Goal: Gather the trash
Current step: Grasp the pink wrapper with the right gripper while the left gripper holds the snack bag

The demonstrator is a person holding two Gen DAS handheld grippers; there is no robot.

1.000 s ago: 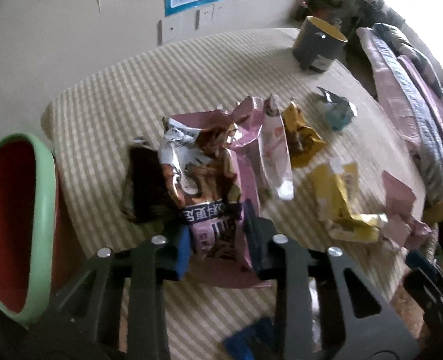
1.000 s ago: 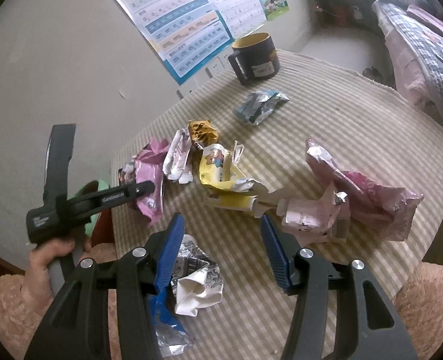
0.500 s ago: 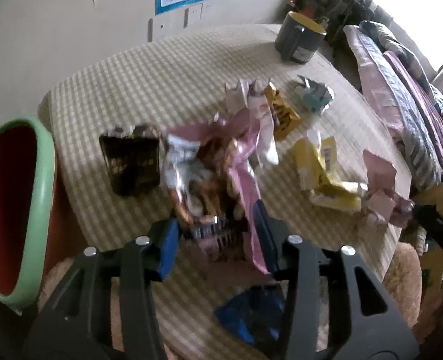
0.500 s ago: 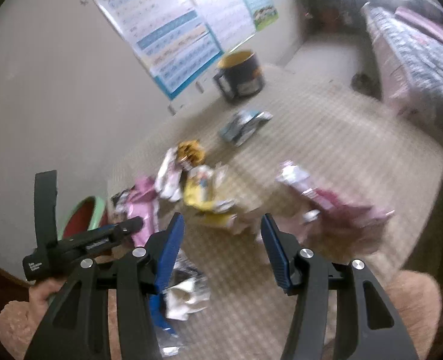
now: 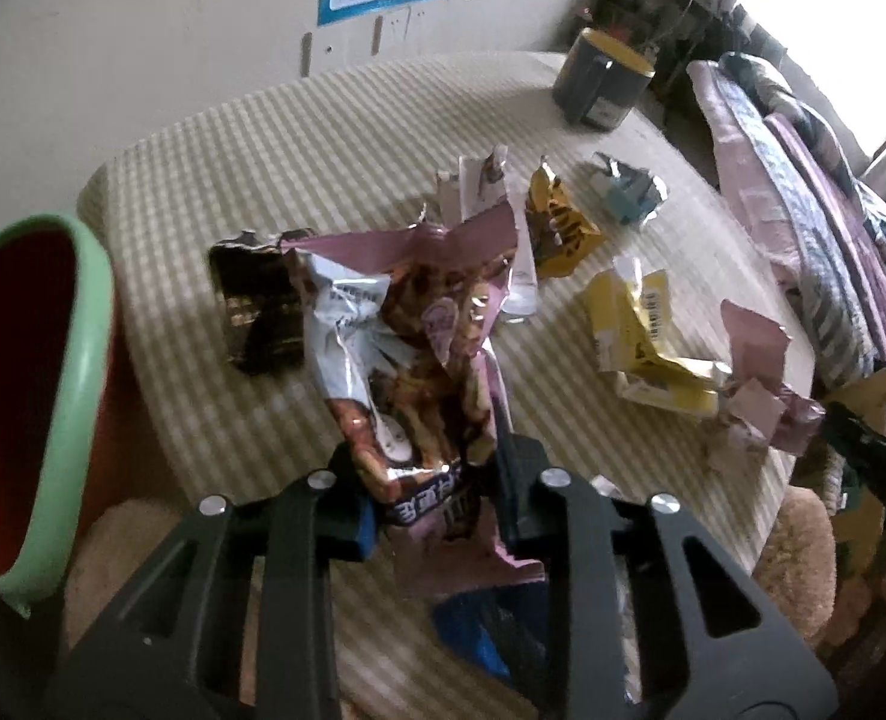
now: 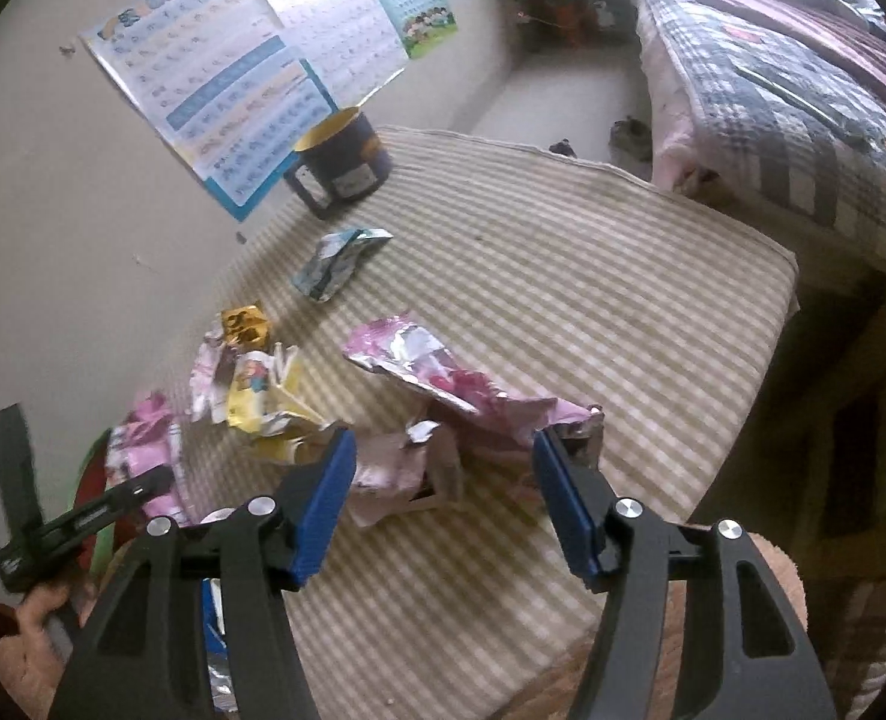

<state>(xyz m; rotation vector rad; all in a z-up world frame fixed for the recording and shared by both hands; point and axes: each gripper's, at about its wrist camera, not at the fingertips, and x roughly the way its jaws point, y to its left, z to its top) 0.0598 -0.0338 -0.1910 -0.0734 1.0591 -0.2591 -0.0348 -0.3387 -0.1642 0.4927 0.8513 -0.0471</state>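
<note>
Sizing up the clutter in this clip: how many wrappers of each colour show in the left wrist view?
Pink or pale pink wrappers: 4
Yellow wrappers: 2
Teal wrapper: 1
Dark brown wrapper: 1
Blue wrapper: 1
Total: 9

A dark mug [image 6: 342, 163] with a yellow inside is seen at the far end of the table [image 6: 593, 300], which is covered with a beige checked cloth. Charts [image 6: 227, 72] are pinned to the wall behind it. A bed with a plaid quilt [image 6: 791, 96] is seen beyond the table.
</note>
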